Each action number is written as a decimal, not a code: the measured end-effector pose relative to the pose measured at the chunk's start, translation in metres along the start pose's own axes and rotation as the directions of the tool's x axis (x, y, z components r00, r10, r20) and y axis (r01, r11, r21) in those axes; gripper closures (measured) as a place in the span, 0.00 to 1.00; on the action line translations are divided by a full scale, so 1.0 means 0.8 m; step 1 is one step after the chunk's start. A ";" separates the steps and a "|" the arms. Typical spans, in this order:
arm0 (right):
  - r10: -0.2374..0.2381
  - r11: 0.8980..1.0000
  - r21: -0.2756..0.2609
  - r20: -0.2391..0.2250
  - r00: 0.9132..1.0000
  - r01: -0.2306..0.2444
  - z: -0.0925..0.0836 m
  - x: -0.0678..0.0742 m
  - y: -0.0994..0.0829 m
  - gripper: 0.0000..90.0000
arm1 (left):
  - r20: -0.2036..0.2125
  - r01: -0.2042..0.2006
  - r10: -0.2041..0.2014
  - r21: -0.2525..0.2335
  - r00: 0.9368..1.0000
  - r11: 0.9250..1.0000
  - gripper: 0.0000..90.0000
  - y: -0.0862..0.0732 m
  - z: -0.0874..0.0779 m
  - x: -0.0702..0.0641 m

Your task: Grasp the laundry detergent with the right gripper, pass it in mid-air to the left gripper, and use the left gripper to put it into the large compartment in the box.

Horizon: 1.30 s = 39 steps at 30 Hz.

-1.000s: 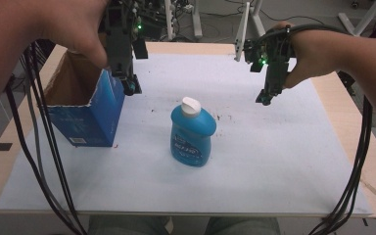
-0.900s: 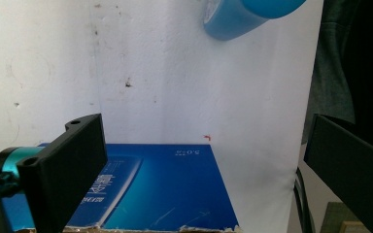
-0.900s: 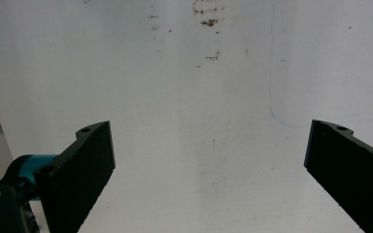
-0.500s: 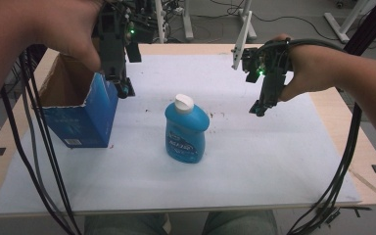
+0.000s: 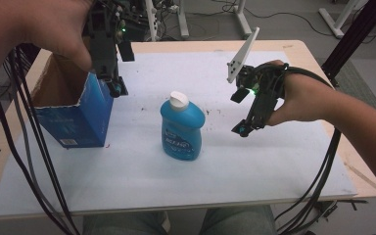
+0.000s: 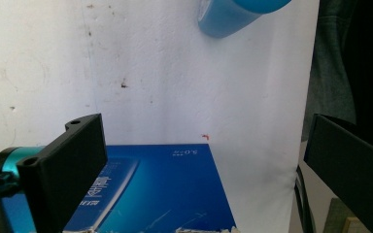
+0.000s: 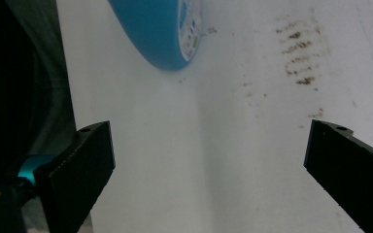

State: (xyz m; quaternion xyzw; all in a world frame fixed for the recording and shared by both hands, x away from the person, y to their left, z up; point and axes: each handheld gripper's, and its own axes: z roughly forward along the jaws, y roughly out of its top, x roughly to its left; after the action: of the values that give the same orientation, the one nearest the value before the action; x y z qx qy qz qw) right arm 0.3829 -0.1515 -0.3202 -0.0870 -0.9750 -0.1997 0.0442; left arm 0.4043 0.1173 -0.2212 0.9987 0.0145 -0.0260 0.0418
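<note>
Bottle (image 5: 181,126) unpacked yet, box (image 5: 73,107) waiting.
Right claw (image 5: 243,129) apart beside it; left claw (image 5: 116,88) apart at box rim; nothing gripped.

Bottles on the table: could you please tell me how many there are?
1. The blue bottle stands upright mid-table, between the open box and the right gripper. The box's inside is partly hidden, so more could be there.
</note>
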 end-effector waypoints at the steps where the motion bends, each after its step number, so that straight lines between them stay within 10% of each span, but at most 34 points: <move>1: 0.006 1.000 -0.018 -0.004 1.000 -0.006 0.002 0.002 -0.001 0.04 | 0.001 -0.004 0.004 0.000 1.000 1.000 0.02 0.000 0.000 0.000; 39: 0.089 0.930 -0.357 -0.020 0.996 -0.090 0.079 0.044 0.005 0.04 | 0.002 -0.015 0.015 -0.010 1.000 1.000 0.02 -0.002 0.002 -0.006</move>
State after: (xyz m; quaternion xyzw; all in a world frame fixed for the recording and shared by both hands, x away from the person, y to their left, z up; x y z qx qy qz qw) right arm 0.3462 -0.1172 -0.3724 -0.1374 -0.9174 -0.3715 0.0387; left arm 0.3990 0.1186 -0.2230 0.9985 0.0073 -0.0267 0.0471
